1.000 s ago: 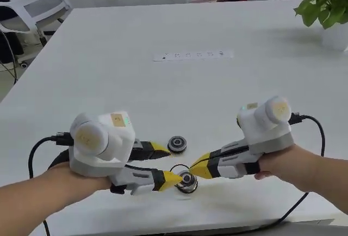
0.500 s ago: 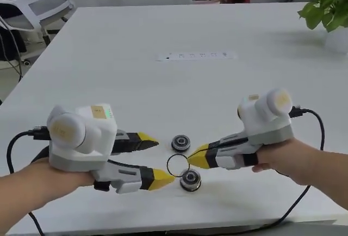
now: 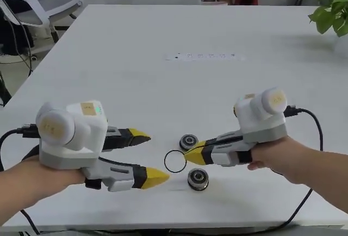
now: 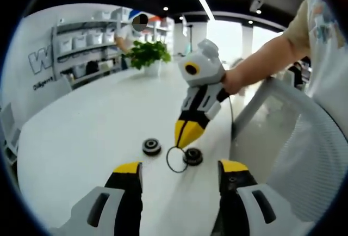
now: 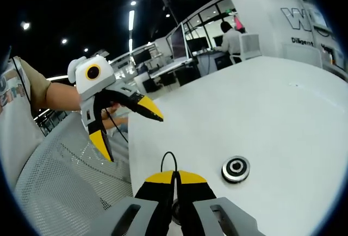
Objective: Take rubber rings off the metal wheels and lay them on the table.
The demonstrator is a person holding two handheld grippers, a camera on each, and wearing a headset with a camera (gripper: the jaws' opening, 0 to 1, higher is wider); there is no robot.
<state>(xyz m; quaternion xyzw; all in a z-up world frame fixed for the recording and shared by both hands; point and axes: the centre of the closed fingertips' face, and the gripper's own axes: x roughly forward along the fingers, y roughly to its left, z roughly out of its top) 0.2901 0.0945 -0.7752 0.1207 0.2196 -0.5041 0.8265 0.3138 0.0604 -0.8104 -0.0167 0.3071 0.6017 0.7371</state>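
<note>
The ring [image 3: 175,161], a thin black loop, is pinched at its edge by the right gripper [image 3: 190,157], whose yellow-tipped jaws are pressed together on it. It sits between the two wheels: one wheel [image 3: 188,141] just beyond it, the other wheel [image 3: 198,179] just nearer the person. Whether the ring touches the surface [image 3: 163,89] cannot be told. In the left gripper view the ring [image 4: 175,160] hangs below the tip of the right gripper [image 4: 187,132].

The right hand [image 3: 274,157] wraps the gripper's body from behind. The forearm comes in from the lower right, and the jaws point left and slightly down.

The left gripper [image 3: 148,156] faces it from the left, near the ring but apart from it. Its jaws are spread wide with nothing between them, one farther out and one nearer the person. The left hand [image 3: 41,173] grips it from below and behind, with the forearm entering from the lower left. A cable [image 3: 312,124] trails from the right gripper's rear.
</note>
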